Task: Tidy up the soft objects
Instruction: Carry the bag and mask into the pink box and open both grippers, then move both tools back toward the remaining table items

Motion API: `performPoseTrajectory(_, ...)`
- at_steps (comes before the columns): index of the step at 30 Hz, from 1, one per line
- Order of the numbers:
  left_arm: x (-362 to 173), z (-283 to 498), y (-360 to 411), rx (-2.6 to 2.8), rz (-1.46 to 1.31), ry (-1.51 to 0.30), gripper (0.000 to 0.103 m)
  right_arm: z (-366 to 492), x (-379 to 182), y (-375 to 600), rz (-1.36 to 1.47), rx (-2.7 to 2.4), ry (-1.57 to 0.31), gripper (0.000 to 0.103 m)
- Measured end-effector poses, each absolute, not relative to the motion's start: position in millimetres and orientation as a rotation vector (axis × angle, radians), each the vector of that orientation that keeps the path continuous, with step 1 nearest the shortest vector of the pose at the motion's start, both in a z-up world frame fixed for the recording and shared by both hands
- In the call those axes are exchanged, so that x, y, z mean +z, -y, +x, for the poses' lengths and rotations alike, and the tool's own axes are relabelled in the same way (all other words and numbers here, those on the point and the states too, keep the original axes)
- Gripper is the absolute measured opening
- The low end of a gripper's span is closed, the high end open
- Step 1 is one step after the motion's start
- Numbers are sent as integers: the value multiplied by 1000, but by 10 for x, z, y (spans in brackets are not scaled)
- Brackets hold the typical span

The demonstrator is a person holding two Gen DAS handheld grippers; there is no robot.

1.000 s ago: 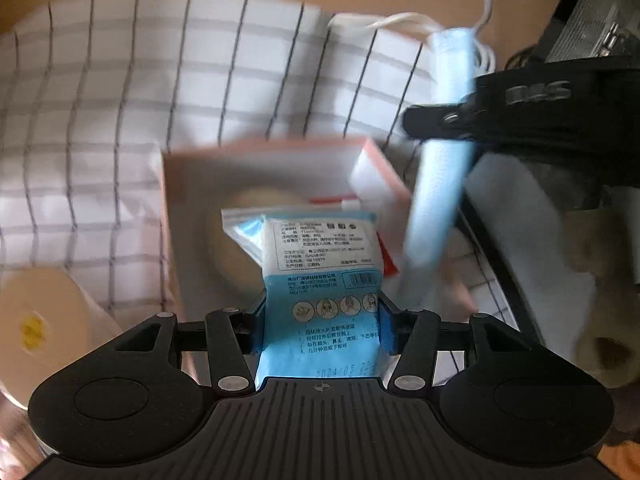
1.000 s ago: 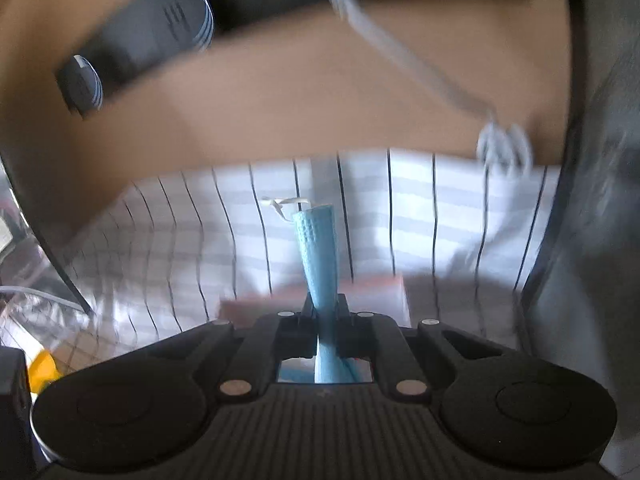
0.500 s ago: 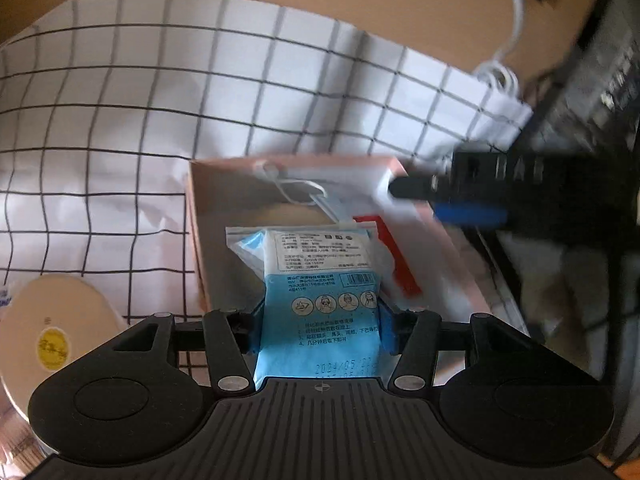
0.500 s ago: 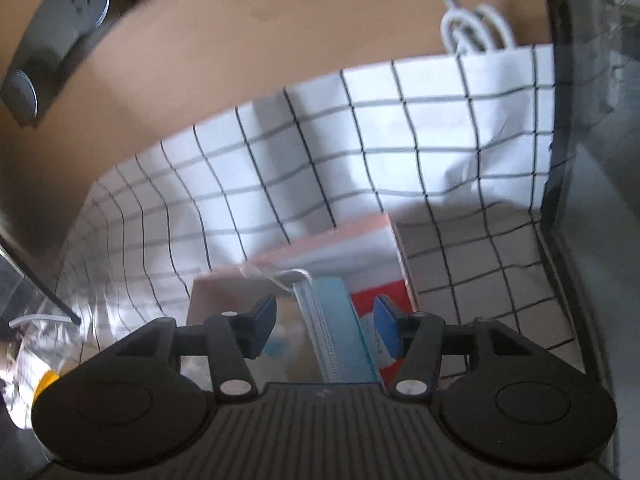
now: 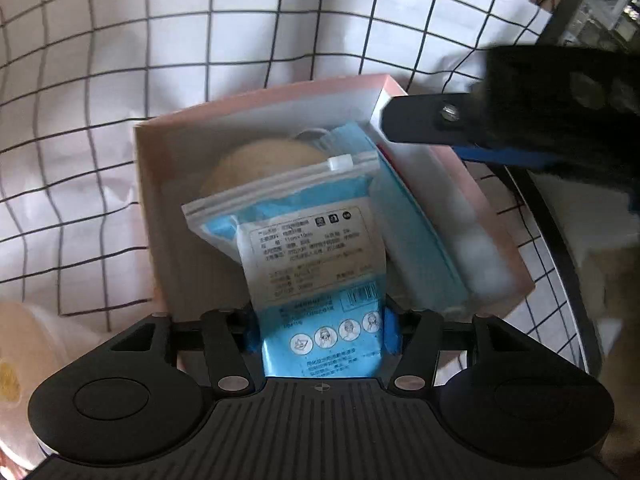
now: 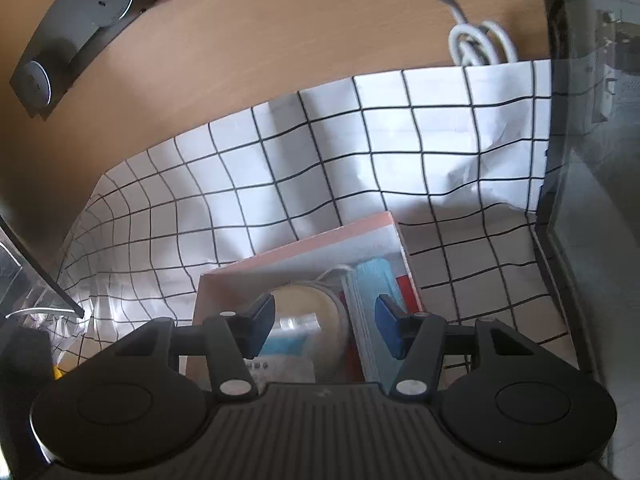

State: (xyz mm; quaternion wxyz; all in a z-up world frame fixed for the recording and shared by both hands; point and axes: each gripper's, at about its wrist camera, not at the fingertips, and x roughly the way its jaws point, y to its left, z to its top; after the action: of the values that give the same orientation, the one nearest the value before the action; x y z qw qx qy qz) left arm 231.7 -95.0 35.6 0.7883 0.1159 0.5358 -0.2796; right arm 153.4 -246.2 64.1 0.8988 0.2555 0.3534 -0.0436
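Observation:
My left gripper (image 5: 318,332) is shut on a blue-and-white zip bag of masks (image 5: 304,240) and holds it over the open pink box (image 5: 256,108). In the box lie a round beige puff (image 5: 260,160), a folded blue face mask (image 5: 416,232) along the right side, and white cotton balls (image 5: 476,236). My right gripper (image 6: 325,326) is open and empty above the same box (image 6: 304,252), over the blue mask (image 6: 372,304) and puff (image 6: 304,304). Its fingers (image 5: 420,124) show at the right of the left wrist view.
The box rests on a white black-grid cloth (image 6: 320,168) on a wooden table (image 6: 260,40). A grey power strip (image 6: 76,28) and a coiled white cable (image 6: 480,44) lie at the back. A black rack edge (image 6: 560,240) stands right. A round beige lid (image 5: 20,352) sits left.
My right gripper has opened and let the blue face mask drop into the box, then drawn back a little. My left gripper has brought the zip bag lower over the box.

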Motion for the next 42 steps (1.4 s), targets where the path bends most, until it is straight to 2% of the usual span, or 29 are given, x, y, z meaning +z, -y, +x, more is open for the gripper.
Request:
performPoseTrajectory(7,567,2437,756,-592,105,-1254,60,1416,711,2570,541,-136,-688,56)
performPoseTrajectory(12,859,2444,549,-608,-23,-1258,59,1375,736,2543,549,-141,-682,56)
performPoseTrajectory(20,1356,1669,-336,-641,-56,-855,59,1185,944,2265,460,-122,-666,56)
performPoseTrajectory(23,1312,1370,-819,-545,-41,-781,59,1149,1043,2051,426,-95,-659,58)
performPoseTrajectory(28,1235,1018,-1813,-321,-174,-700,59,1154,1204,1402,290,-15,-648,62)
performPoseTrajectory(30,1221,930,-2188,-218,-196,-679,59,1162,1274,1075,227,11,-630,66)
performPoseTrajectory(32,1179,880,-2481,-139,-197,-676,59,1154,1344,745,182,36,-601,75)
performPoseTrajectory(35,994,893,-2912,-36,-210,-720,59,1136,1404,315,140,108,-584,78)
performPoseTrajectory(42,535,1131,-3182,-78,-265,-781,59,788,1161,-598,-80,364,-651,78)
